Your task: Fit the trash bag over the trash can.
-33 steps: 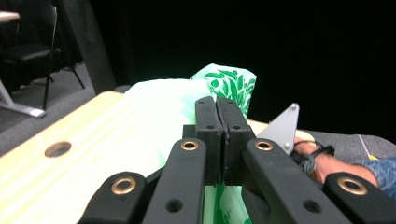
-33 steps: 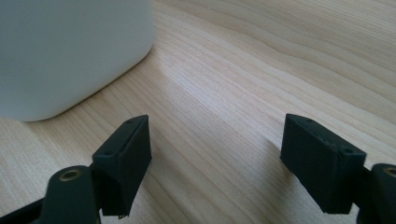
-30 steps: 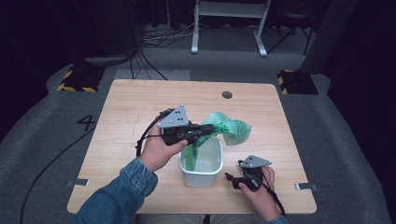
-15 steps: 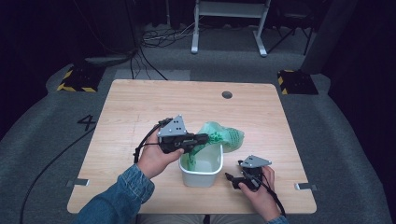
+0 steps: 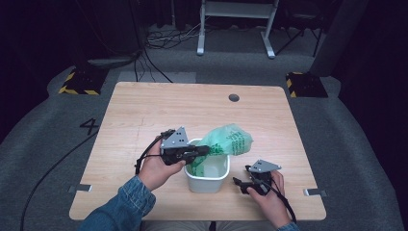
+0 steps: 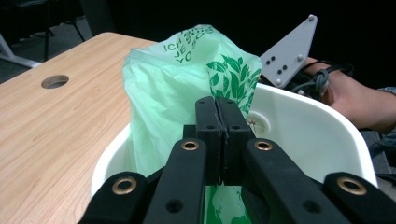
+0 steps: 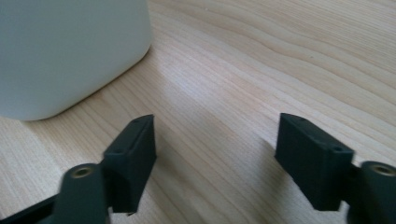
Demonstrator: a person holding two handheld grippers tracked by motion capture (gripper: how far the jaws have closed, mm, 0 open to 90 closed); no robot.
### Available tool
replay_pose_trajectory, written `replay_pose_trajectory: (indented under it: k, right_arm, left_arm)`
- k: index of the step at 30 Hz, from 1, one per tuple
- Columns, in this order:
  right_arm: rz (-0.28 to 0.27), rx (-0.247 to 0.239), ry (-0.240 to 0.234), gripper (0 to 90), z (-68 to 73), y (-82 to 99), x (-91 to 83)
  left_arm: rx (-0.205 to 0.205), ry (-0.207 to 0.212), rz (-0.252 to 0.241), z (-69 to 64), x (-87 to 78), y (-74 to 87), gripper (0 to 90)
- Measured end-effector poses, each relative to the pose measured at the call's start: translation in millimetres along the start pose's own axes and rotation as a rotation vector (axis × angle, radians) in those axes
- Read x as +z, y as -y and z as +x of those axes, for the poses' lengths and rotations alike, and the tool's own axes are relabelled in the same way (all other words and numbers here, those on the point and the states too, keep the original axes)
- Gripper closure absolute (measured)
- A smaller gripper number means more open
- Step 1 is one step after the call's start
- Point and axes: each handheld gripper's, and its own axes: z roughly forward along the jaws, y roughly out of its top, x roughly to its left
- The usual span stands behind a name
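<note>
A: Bag (image 5: 226, 141), green plastic, where does it sit?

B: Half in the white bin (image 5: 208, 182), half spilling over the bin's far right rim onto the table (image 5: 144, 110). From the left gripper view the bag (image 6: 173, 88) rises above the bin (image 6: 317, 130) wall, printed with dark green leaves and some lettering I cannot read in full.

A: And the left gripper (image 5: 199, 151)?

B: It reaches in over the bin's near left rim. In its own view the left gripper (image 6: 217, 140) has its jaws pressed flat together, and the green film sits right at their tips and below them, so it is pinching the bag. The left hand (image 5: 156, 168) holds it from the near left side of the bin, a denim sleeve (image 5: 120, 209) behind it.

A: The right gripper (image 5: 239, 183)?

B: It lies low on the table just right of the bin, apart from it, in the right hand (image 5: 269, 199). In its own view the right gripper (image 7: 215, 149) has its jaws spread wide with bare wood between them and nothing held. The bin (image 7: 70, 51) wall shows at upper left of that view, near the left jaw, not touching.

A: Anything else on the table?

B: A round hole (image 5: 234, 97) near the far edge. Beyond the table, a grey floor (image 5: 337, 144) with cables (image 5: 163, 41).
</note>
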Motion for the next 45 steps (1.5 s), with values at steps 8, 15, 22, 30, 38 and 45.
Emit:
replay_pose_trajectory:
  k: [8,15,22,30,38,45]
  right_arm:
    - [-0.124,0.057,-0.089,44.3,1.1,-21.4,-16.6]
    - [-0.203,0.098,-0.137,69.9,-5.5,-44.3,-21.8]
    - [-0.236,0.11,-0.142,71.8,-10.6,-62.9,-20.6]
    - [-0.287,0.11,-0.117,61.1,-13.7,-82.7,-32.1]
    - [-0.377,0.102,-0.13,55.6,-10.4,-105.5,-50.6]
    - [-0.413,0.053,-0.151,54.2,1.1,-118.1,-57.4]
  left_arm:
    - [0.006,-0.002,0.027,-3.4,-3.2,0.5,81.7]
    - [-0.003,-0.024,-0.01,-8.5,-7.2,1.4,56.1]
    - [0.023,-0.023,0.009,-17.5,2.0,-6.4,50.9]
    - [0.035,0.017,0.061,-19.3,4.6,-6.6,89.1]
    - [0.004,0.04,0.062,-20.8,2.9,-10.6,81.6]
    - [0.011,-0.058,-0.001,-22.2,9.0,-33.1,35.4]
